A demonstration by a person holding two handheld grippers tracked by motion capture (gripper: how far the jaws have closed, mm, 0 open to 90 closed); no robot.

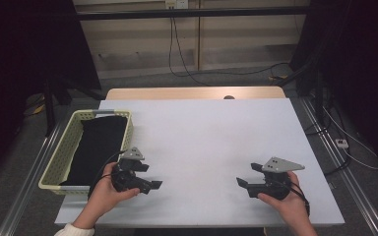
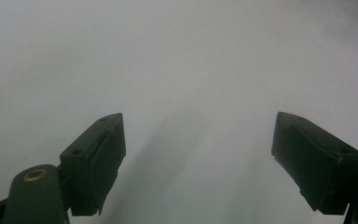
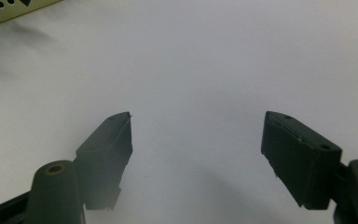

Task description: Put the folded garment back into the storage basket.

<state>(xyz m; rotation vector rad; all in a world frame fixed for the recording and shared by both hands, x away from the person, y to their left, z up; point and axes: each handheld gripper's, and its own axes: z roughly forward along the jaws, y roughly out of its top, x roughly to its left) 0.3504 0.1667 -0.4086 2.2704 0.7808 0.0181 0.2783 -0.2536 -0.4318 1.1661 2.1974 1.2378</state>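
White table [image 1: 202, 128] | dark cloth [image 1: 98, 147] in basket [image 1: 61, 152], apparently lengthwise front-to-back | left tongs [image 1: 150, 178], right tongs [image 1: 243, 178] wide open, empty

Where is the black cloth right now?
In the high view, the black cloth lies inside the pale yellow basket at the table's left edge, just beyond the left gripper, whose jaws stand open and empty.

Lab or test bay, set up for recording. White worktable [image 1: 202, 147] on metal rails, dark curtains [image 1: 24, 44] either side, loose cables [image 1: 187, 64] trailing over grey carpet, bare panelled wall behind.
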